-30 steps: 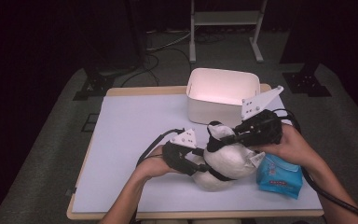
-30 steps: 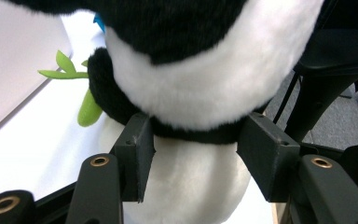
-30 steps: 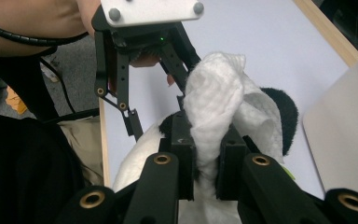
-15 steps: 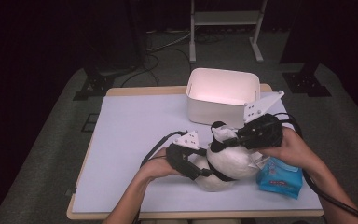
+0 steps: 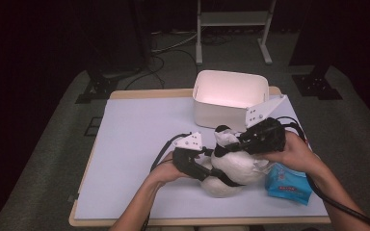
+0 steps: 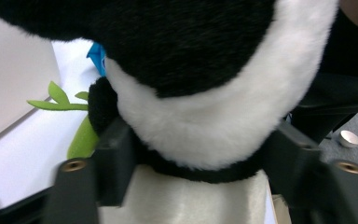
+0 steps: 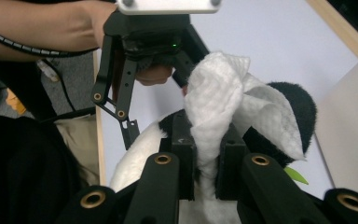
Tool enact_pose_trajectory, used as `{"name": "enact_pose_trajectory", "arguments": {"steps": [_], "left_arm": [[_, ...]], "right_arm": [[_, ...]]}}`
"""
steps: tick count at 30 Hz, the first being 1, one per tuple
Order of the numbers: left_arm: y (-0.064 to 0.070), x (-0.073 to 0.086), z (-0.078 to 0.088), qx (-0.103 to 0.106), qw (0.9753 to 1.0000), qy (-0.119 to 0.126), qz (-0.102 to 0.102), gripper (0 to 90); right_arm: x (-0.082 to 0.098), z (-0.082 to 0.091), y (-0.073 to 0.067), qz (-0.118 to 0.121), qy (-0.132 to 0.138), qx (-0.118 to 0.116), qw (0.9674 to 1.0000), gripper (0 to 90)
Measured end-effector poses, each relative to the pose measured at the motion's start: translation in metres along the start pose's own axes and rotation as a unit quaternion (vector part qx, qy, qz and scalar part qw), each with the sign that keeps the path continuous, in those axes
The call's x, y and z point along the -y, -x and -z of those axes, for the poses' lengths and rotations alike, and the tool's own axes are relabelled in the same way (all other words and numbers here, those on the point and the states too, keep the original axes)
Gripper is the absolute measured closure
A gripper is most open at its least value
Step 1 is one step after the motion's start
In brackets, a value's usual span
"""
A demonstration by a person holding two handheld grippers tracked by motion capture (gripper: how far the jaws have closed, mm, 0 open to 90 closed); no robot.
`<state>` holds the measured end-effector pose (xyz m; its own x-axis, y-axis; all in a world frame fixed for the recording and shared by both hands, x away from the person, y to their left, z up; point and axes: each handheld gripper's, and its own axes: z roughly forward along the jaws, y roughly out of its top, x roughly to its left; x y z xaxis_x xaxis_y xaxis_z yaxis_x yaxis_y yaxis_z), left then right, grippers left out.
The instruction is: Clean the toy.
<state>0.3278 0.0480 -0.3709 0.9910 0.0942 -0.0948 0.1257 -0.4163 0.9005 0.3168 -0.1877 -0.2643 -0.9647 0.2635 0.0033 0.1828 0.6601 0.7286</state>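
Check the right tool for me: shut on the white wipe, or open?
Shut on it. In the right gripper view the right tool has both pads pinching the white wipe, which bunches above the panda plush.

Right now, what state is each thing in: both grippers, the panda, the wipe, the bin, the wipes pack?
Left gripper: jaws around the panda's neck, just been closing.
Right gripper: shut on the wipe.
Panda: lying on the table, between both grippers.
Wipe: crumpled, pinched, over the panda's head.
Bin: upright, open.
Wipes pack: flat on the table, right of the panda.
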Motion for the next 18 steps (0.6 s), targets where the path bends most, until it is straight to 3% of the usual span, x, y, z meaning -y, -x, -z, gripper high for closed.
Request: {"name": "enact_pose_trajectory", "arguments": {"steps": [4, 10, 18], "left_arm": [[0.003, -0.007, 0.009, -0.009, 0.9998, -0.015, -0.009, 47.5], [0.003, -0.01, 0.02, -0.018, 0.9994, -0.029, -0.002, 48.4], [0.005, -0.016, 0.042, -0.042, 0.9979, -0.047, -0.011, 48.8]], "right_arm": [[-0.006, -0.001, 0.001, 0.003, 0.01, 0.002, 0.9999, 80.8], [-0.012, -0.007, 0.002, 0.0, 0.034, -0.001, 0.9994, 80.9], [-0.018, -0.011, 0.003, 0.001, 0.047, -0.002, 0.9989, 80.9]]}}
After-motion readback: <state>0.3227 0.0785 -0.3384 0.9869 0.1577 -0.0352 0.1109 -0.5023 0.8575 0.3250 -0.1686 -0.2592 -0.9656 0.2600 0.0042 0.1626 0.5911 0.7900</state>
